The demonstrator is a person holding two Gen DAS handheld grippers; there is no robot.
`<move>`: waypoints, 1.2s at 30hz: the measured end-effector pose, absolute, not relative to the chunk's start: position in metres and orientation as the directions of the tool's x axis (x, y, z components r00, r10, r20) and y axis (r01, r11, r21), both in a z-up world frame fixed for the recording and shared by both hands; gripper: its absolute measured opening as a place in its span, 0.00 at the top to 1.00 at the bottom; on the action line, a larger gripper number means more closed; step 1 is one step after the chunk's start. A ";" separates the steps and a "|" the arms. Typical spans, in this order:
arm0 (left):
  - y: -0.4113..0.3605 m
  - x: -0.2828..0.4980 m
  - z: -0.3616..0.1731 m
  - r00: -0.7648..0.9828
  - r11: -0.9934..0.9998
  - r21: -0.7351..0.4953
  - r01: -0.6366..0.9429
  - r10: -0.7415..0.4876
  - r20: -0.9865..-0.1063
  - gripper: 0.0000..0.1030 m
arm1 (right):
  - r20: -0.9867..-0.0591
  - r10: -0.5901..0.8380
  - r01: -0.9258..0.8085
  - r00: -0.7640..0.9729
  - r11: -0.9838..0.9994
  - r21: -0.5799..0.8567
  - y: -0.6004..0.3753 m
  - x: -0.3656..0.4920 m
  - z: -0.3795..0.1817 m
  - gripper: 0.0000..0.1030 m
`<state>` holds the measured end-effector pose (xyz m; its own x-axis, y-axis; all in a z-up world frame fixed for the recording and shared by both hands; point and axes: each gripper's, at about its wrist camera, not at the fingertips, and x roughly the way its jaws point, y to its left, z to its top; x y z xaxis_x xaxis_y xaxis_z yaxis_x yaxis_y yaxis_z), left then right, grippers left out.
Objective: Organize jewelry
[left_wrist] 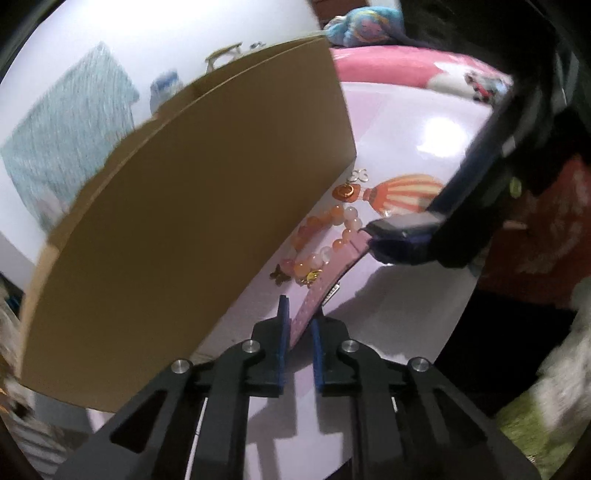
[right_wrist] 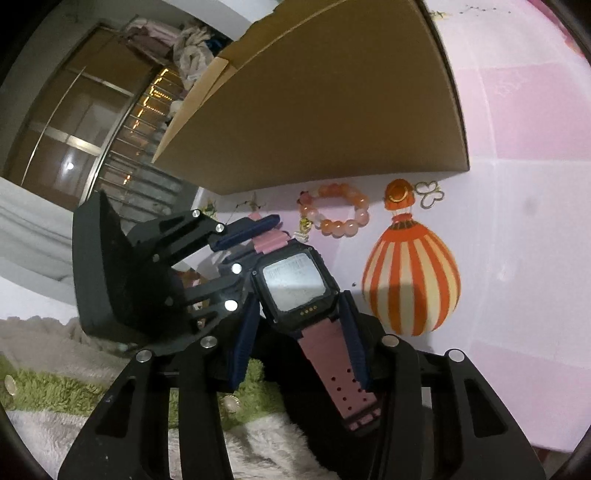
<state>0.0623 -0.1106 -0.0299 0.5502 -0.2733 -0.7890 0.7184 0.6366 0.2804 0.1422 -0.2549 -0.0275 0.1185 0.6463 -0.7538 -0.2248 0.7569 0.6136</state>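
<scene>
A black digital watch (right_wrist: 299, 284) with a pink strap (left_wrist: 301, 317) hangs over the table's near edge. My right gripper (right_wrist: 300, 301) is shut on the watch case, one blue pad on each side. My left gripper (left_wrist: 300, 334) is shut on the far end of the strap, and shows from the side as left gripper (right_wrist: 255, 240) in the right wrist view. On the table behind lie an orange-and-white bead bracelet (right_wrist: 336, 210) with a gold charm (left_wrist: 312, 277), a butterfly charm (left_wrist: 279, 275) and a white clover piece (right_wrist: 430, 194). The right gripper (left_wrist: 402, 229) enters from the right in the left wrist view.
A tall cardboard box (right_wrist: 314, 103) stands open-topped just behind the jewelry. The pink table cover (right_wrist: 517, 184) carries an orange striped balloon print (right_wrist: 410, 280). Below the table edge lie a green shaggy mat (right_wrist: 55, 391) and a white fluffy blanket (right_wrist: 258, 450). A plush toy (left_wrist: 365, 26) sits far back.
</scene>
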 end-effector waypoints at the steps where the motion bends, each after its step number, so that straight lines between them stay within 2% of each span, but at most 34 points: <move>1: -0.108 0.070 -0.027 0.502 0.665 0.202 0.719 -0.296 -0.813 0.91 | -0.747 0.654 -0.224 0.118 0.751 0.622 -0.257 0.143 -0.029 0.60; 4: -0.100 0.089 -0.022 0.400 0.724 0.032 0.689 -0.343 -0.850 0.92 | -0.746 0.652 -0.245 0.135 0.752 0.613 -0.261 0.141 -0.028 0.59; 8: -0.092 0.106 -0.019 0.310 0.760 -0.099 0.643 -0.377 -0.873 0.92 | -0.762 0.616 -0.278 0.197 0.781 0.559 -0.271 0.133 -0.018 0.58; 15: -0.091 0.119 -0.023 0.226 0.781 -0.197 0.593 -0.396 -0.890 0.92 | -0.807 0.509 -0.327 0.301 0.850 0.414 -0.268 0.107 -0.006 0.58; 22: -0.091 0.121 -0.023 0.208 0.787 -0.213 0.579 -0.395 -0.895 0.92 | -0.855 0.392 -0.406 0.339 0.881 0.243 -0.242 0.080 -0.005 0.58; 24: -0.093 0.121 -0.023 0.211 0.786 -0.208 0.582 -0.392 -0.895 0.92 | -0.873 0.331 -0.425 0.357 0.890 0.164 -0.236 0.073 -0.007 0.61; 26: -0.095 0.121 -0.024 0.213 0.786 -0.207 0.583 -0.393 -0.895 0.92 | -0.890 0.261 -0.426 0.375 0.901 0.084 -0.231 0.070 -0.011 0.78; 27: -0.095 0.121 -0.024 0.213 0.786 -0.207 0.582 -0.393 -0.895 0.92 | -0.890 0.241 -0.422 0.387 0.905 0.062 -0.229 0.069 -0.012 0.81; 29: -0.095 0.121 -0.024 0.228 0.787 -0.194 0.586 -0.390 -0.892 0.92 | -0.888 0.228 -0.404 0.399 0.913 0.053 -0.227 0.069 -0.012 0.95; 31: -0.097 0.117 -0.023 0.261 0.784 -0.166 0.598 -0.387 -0.884 0.92 | -0.884 0.198 -0.370 0.424 0.928 0.030 -0.228 0.068 -0.010 0.98; 36: -0.095 0.101 -0.016 0.322 0.768 -0.103 0.632 -0.382 -0.866 0.92 | -0.854 0.154 -0.317 0.497 0.948 -0.013 -0.229 0.055 0.004 0.99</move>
